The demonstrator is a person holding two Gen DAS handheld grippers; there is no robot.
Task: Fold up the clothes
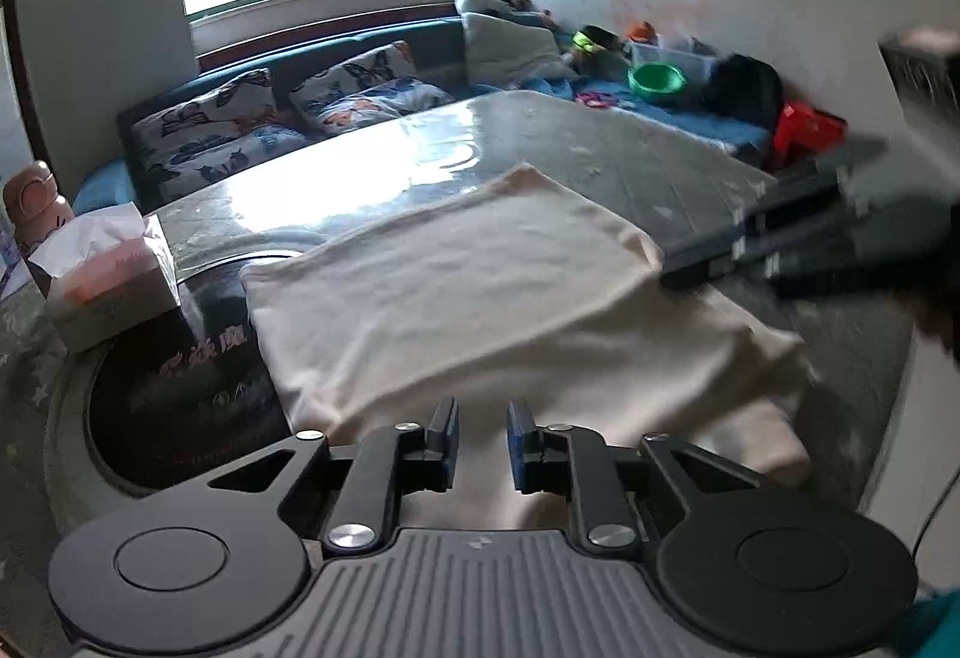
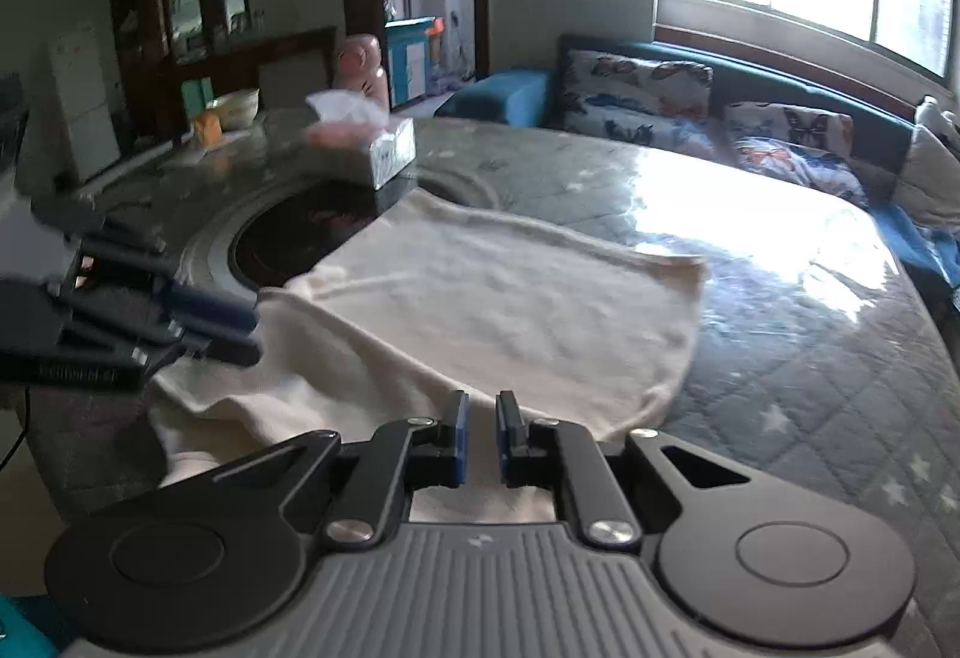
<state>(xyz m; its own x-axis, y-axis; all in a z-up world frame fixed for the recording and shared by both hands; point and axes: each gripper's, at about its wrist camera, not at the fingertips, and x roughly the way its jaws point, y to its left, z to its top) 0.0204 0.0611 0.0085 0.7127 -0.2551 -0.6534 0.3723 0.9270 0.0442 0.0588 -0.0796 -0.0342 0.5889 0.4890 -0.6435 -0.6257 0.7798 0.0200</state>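
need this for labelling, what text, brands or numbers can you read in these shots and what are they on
Nothing reads clearly.
Black round cooktop: reddish characters printed on the glass, too blurred to read.
Tissue box: faint print on its side, too blurred to read.
Left gripper body: small pale logo mark, no letters.
Cream garment: no print visible.

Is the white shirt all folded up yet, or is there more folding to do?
Partly. The cream garment already lies doubled over on the table, top layer fairly flat. Right now neither gripper visibly holds it: the left gripper and right gripper sit over its near edge, jaws slightly apart. Still left: a loose, rumpled part at the near edge probably needs tucking in.
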